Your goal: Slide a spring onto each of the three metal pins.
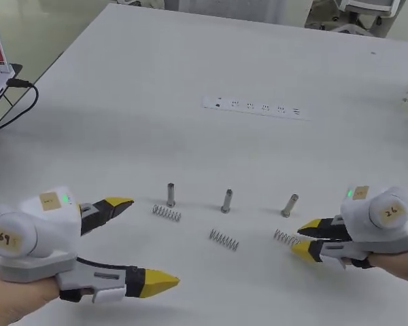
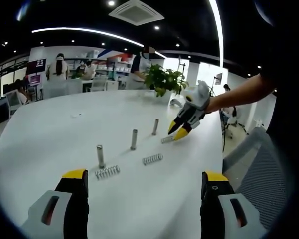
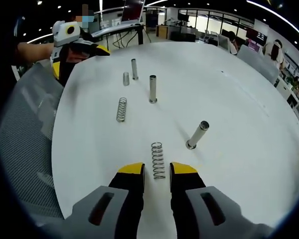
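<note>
step: grasp right spring [image 3: 158, 159] | right gripper [image 3: 157, 172]: jaws narrow, empty, tips flanking its near end | left gripper [image 1: 149, 240]: jaws wide, empty, apart from left spring [image 1: 166, 212] | three springs [image 1: 224, 239] lie flat on worktop [image 1: 190, 81], each before its pin [image 1: 226, 201], none threaded | advice: pinch lightly mid-coil, leave bore free; right pin [image 3: 197, 134] leans, so match its tilt

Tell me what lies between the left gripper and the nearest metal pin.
A small coiled metal spring lies flat before that upright silver metal pin, in the left gripper view.
</note>
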`<state>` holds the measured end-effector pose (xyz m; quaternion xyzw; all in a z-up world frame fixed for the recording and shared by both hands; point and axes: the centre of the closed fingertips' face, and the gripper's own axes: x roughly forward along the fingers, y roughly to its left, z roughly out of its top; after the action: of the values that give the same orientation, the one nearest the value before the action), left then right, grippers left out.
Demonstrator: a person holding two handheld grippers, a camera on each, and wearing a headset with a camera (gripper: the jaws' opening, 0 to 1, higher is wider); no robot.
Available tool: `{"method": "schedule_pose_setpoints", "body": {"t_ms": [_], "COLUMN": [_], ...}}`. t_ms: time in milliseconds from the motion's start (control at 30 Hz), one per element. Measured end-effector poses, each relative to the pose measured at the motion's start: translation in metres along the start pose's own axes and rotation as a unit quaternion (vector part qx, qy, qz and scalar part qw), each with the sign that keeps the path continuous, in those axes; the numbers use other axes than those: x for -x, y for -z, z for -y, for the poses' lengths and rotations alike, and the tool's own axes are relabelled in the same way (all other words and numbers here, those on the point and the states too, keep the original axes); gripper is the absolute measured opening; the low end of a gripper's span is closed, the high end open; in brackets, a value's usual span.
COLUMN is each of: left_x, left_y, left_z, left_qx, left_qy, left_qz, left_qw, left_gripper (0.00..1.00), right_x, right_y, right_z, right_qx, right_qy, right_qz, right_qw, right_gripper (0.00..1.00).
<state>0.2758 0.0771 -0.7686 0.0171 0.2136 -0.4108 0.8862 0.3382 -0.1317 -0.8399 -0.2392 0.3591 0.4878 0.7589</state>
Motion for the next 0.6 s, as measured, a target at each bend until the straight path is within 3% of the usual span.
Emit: {"method": "schedule_pose_setpoints", "body": {"t_ms": [600], "left_x": [0.004], "left_y": [0.005], "left_z": [-0.004], "left_qx": [0.006], "left_qy": [-0.005], "left_qz": [-0.002], "left_qw": [1.0], "left_gripper": [0.91], "right_x": [-0.011], "right_y": [0.009], "right_z": [-0.001], "right_qx": [0.017], "right_qy": [-0.015], "right_qz": [-0.037], "right_qw": [0.9991], "right_gripper": [0.11]}}
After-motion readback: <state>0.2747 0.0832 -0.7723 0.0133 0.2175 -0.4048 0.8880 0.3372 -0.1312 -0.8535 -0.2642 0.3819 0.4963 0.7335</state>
